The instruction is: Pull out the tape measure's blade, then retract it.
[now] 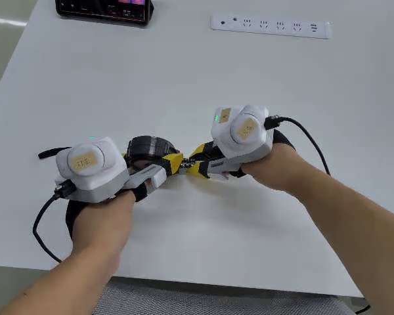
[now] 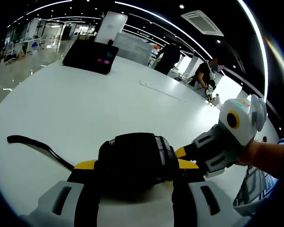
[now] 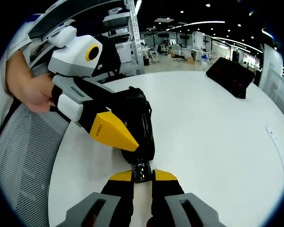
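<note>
Forearms, two, were seen reaching in over the near edge of the white tabletop (image 1: pixel 184 72), angled inward so that the grippers met nose to nose.

Left hand (image 1: pixel 102 220): wrapped round the left gripper (image 1: pixel 164 159), its jaws pointed right and clamped on the sides of the tape measure (image 1: pixel 150 147), a black case.

Right hand (image 1: pixel 276 167): wrapped round the right gripper (image 1: pixel 194 163), its jaws pointed left and pinched nearly together on the blade tip (image 3: pixel 142 169).

Tape measure: held near the tabletop's near edge, between the grippers; contact with the surface could not be told. Blade mouth was turned toward the right gripper. A short stub of blade was drawn out, its long axis running left to right in line with both sets of jaws.

Black wrist strap (image 2: pixel 33 144): trailed leftward from the case.

Power strip (image 1: pixel 270 26) and dark screen device (image 1: pixel 105 10): placed at the far side.
</note>
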